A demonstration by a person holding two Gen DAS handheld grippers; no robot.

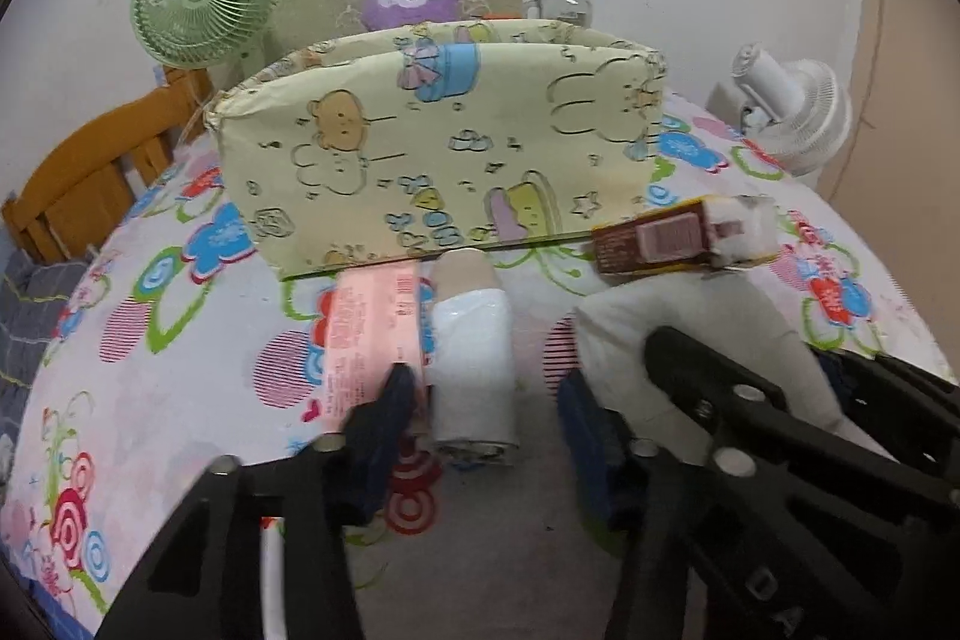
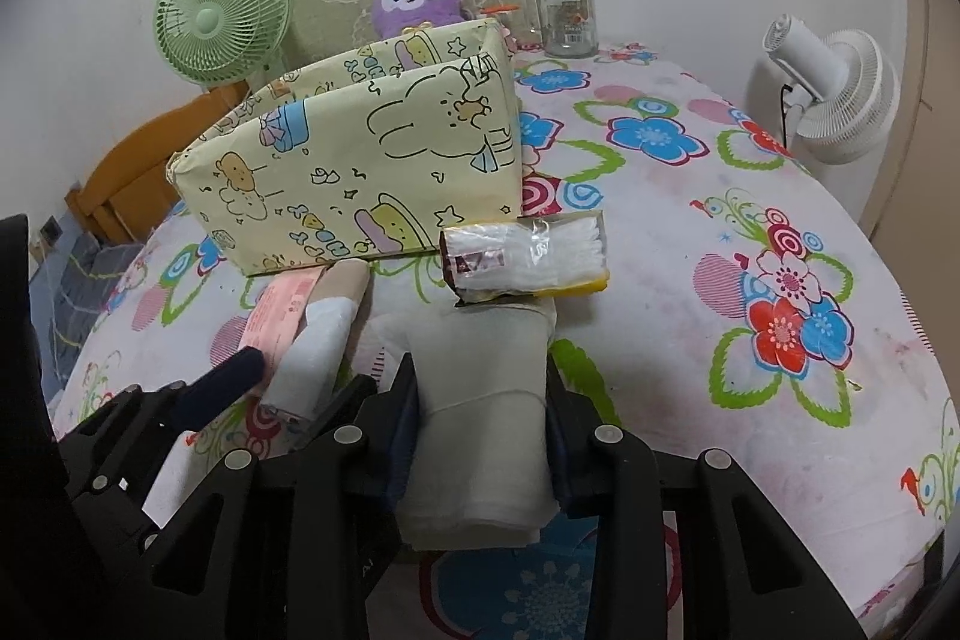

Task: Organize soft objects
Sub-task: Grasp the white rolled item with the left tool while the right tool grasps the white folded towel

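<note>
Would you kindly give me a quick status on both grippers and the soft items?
Right gripper shut on grey cloth roll. Left gripper around white roll, right pad clear. Patterned box ahead; tissue packet between.

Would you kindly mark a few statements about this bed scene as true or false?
1. The right gripper is closed on a pale fabric roll. True.
2. The purple plush sits in front of the patterned box. False: it sits behind the box.
3. The green fan appears left of the box in the right wrist view. True.
4. The glass jar has a red top. False: its top is green.
</note>
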